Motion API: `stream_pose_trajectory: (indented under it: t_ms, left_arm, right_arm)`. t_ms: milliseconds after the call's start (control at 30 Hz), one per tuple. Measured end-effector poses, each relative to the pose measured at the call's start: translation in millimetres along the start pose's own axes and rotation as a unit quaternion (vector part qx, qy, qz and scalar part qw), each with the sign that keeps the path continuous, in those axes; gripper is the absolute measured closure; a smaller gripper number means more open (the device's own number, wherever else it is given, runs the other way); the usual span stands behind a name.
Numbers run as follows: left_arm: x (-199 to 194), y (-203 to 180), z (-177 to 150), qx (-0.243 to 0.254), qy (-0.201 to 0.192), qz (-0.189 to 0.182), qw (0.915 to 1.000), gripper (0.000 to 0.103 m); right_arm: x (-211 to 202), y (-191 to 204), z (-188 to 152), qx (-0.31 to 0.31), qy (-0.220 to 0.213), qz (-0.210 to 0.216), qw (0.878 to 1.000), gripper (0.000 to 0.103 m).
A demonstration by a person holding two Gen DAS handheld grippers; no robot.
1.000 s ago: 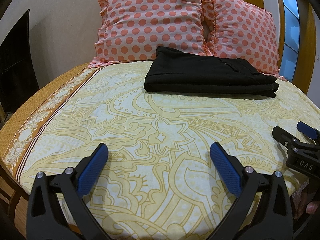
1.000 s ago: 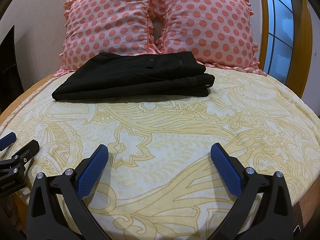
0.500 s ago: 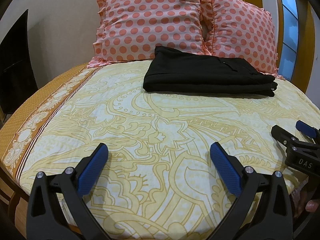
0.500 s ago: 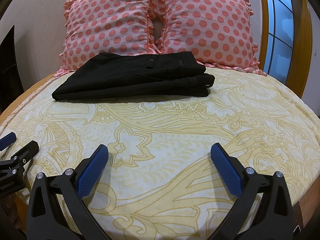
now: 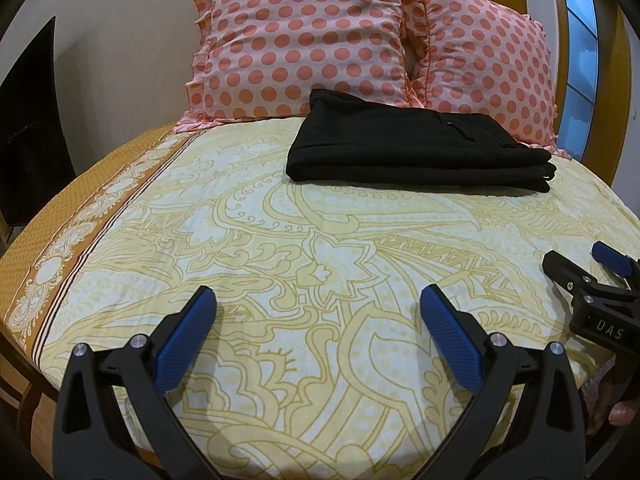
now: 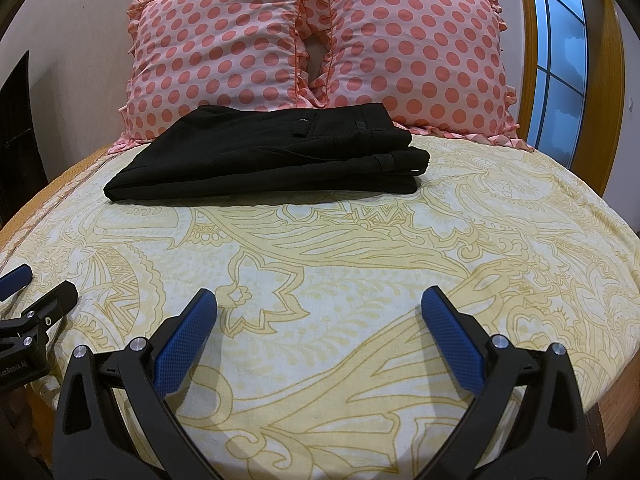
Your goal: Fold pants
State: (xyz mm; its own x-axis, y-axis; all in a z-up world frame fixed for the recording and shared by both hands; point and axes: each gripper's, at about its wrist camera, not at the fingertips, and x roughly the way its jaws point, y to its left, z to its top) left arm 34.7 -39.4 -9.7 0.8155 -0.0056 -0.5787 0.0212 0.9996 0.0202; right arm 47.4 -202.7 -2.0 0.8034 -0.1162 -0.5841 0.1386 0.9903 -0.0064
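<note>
Black pants (image 5: 416,148) lie folded in a flat stack at the far side of the bed, just in front of the pillows; they also show in the right wrist view (image 6: 272,152). My left gripper (image 5: 318,300) is open and empty, low over the near part of the bed, well short of the pants. My right gripper (image 6: 319,300) is open and empty too, at about the same distance. Each gripper shows at the edge of the other's view: the right gripper (image 5: 580,260) and the left gripper (image 6: 40,284).
Two pink polka-dot pillows (image 6: 224,48) (image 6: 416,48) lean against the wall behind the pants. The bed has a yellow patterned sheet (image 6: 360,248) with an orange border on the left (image 5: 64,216). A window (image 6: 560,60) is at the right, a dark panel (image 5: 28,120) at the left.
The left wrist view has shifted slightly, with the pants and pillows sitting a little higher. The pants lie still and both grippers stay open.
</note>
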Motion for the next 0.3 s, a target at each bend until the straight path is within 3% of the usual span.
stream_pose_trajectory:
  t_ms: [300]
  left_arm:
    - [0.8,-0.6,-1.6,0.001,0.003,0.000,1.0000,0.002]
  right_arm:
    - [-0.1,0.4,-0.3,0.000,0.000,0.000,1.000,0.001]
